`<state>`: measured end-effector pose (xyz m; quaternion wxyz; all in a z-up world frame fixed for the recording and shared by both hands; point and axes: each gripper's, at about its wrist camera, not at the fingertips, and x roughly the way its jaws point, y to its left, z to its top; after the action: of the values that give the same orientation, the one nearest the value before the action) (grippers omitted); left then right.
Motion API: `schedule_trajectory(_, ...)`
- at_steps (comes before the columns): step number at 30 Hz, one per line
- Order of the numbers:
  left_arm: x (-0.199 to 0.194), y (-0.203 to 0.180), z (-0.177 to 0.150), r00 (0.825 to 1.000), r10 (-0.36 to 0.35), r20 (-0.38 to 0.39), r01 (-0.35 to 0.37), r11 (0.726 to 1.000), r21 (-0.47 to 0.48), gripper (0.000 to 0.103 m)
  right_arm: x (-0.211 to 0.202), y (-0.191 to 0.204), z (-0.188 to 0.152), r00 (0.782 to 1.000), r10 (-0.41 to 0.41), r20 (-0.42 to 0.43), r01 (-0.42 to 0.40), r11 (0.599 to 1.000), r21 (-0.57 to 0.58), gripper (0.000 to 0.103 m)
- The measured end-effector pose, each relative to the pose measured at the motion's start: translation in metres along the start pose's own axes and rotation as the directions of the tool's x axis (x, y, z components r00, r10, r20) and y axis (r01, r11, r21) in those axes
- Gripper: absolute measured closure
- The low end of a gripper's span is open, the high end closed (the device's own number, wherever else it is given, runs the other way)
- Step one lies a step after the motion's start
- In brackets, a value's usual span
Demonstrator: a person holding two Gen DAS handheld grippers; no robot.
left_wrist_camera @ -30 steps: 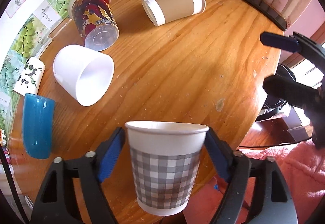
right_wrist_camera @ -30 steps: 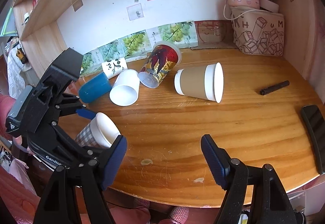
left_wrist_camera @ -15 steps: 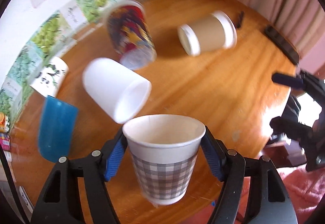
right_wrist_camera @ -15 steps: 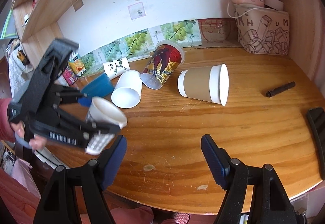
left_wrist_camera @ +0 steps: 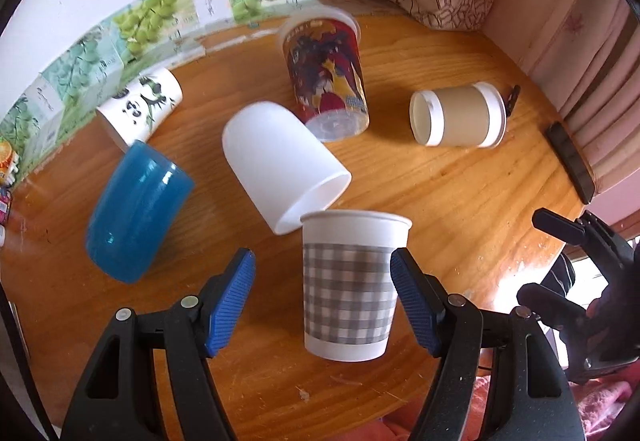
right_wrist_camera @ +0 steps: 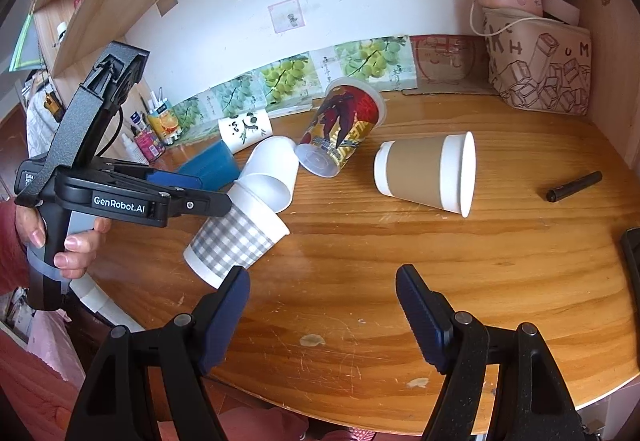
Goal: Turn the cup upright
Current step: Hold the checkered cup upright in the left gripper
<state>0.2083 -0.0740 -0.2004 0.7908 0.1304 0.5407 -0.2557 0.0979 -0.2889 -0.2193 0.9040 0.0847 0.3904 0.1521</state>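
Note:
A white paper cup with a grey check band (left_wrist_camera: 347,289) sits between the fingers of my left gripper (left_wrist_camera: 323,281). The jaws stand wide: the right pad (left_wrist_camera: 412,301) touches the cup, the left pad (left_wrist_camera: 232,293) is well clear of it. In the right wrist view the cup (right_wrist_camera: 236,237) is tilted, mouth up and to the right, its base near the table's front left edge. My right gripper (right_wrist_camera: 323,313) is open and empty over the table's front edge.
On the wooden table (right_wrist_camera: 400,261) lie a white cup (left_wrist_camera: 280,165), a blue cup (left_wrist_camera: 136,209), a printed plastic cup (left_wrist_camera: 324,77), a brown sleeved cup (left_wrist_camera: 460,117) and a panda cup (left_wrist_camera: 140,105). A marker (right_wrist_camera: 574,185) and a dark flat object (left_wrist_camera: 570,161) are at the right.
My left gripper has opened off the checked cup; its left pad now stands apart. The left gripper has swung so the cup sits lower, near the table, tilted.

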Motion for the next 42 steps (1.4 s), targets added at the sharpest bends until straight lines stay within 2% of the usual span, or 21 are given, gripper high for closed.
schedule_trajectory(12,0.028,-0.026,0.017,0.993,-0.04,-0.111,0.041,0.999,0.007,0.029,0.01,0.001,0.0,0.999,0.011,-0.031,-0.012,1.0,-0.008,0.027)
schedule_trajectory(25,0.047,-0.031,0.039,0.982,-0.053,-0.18,0.051,0.999,-0.016,0.031,0.01,-0.007,-0.007,0.999,-0.012,-0.047,0.014,0.999,0.029,0.027)
schedule_trajectory(32,0.034,-0.026,0.041,0.992,-0.045,-0.118,0.041,0.999,-0.031,0.032,0.007,-0.007,-0.009,0.999,-0.012,-0.036,0.014,0.999,0.033,0.027)
schedule_trajectory(38,0.009,-0.026,0.029,0.999,-0.04,0.007,0.04,0.997,-0.059,0.032,0.002,-0.002,-0.01,1.0,-0.009,-0.025,0.009,1.0,0.011,0.027)
schedule_trajectory(42,-0.004,-0.031,0.022,0.991,0.008,0.13,0.003,0.996,-0.087,0.032,0.0,0.003,-0.011,1.0,-0.01,-0.017,0.01,1.0,-0.009,0.027)
